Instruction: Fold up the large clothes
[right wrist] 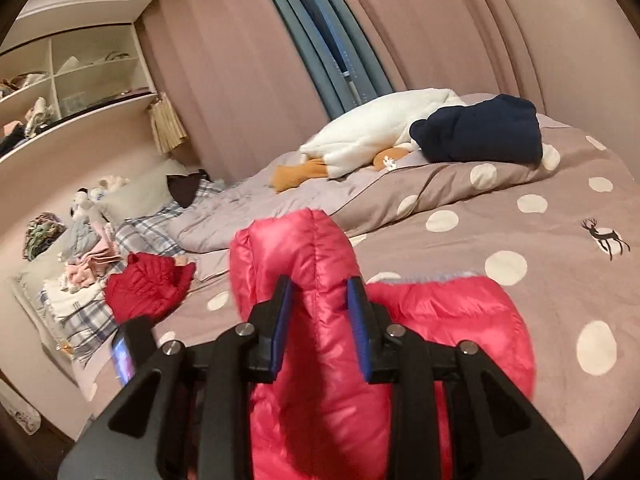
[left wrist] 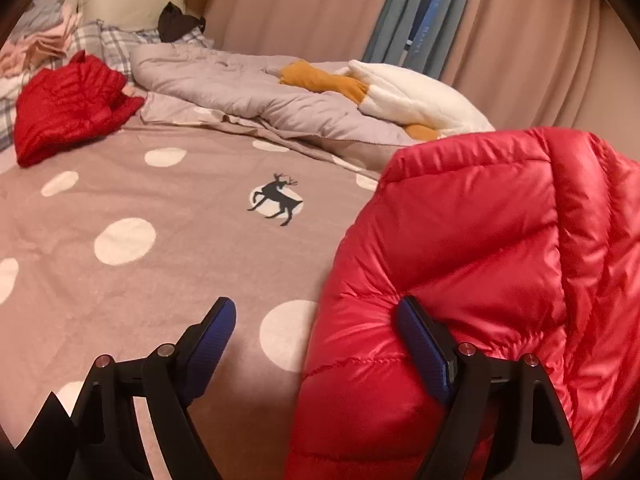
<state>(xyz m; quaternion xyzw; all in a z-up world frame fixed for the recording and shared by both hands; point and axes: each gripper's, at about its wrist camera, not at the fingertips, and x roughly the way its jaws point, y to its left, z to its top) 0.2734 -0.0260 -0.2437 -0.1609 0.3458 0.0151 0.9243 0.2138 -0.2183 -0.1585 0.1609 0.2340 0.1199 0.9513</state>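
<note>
A puffy red down jacket (left wrist: 480, 264) fills the right of the left wrist view, lifted above the dotted bedspread (left wrist: 160, 208). My left gripper (left wrist: 316, 316) is open; its right fingertip (left wrist: 420, 332) presses into the jacket's side and nothing sits between the jaws. In the right wrist view my right gripper (right wrist: 320, 316) is shut on a raised fold of the same jacket (right wrist: 296, 248), with the rest (right wrist: 448, 320) lying on the bed.
A second red jacket (left wrist: 68, 108) lies crumpled near the plaid pillows (left wrist: 116, 46). A grey duvet (left wrist: 248, 92), a white and orange plush (left wrist: 400, 92) and a navy garment (right wrist: 480, 128) lie along the bed's far side. Folded clothes (right wrist: 88, 264) and shelves (right wrist: 80, 76) stand at left.
</note>
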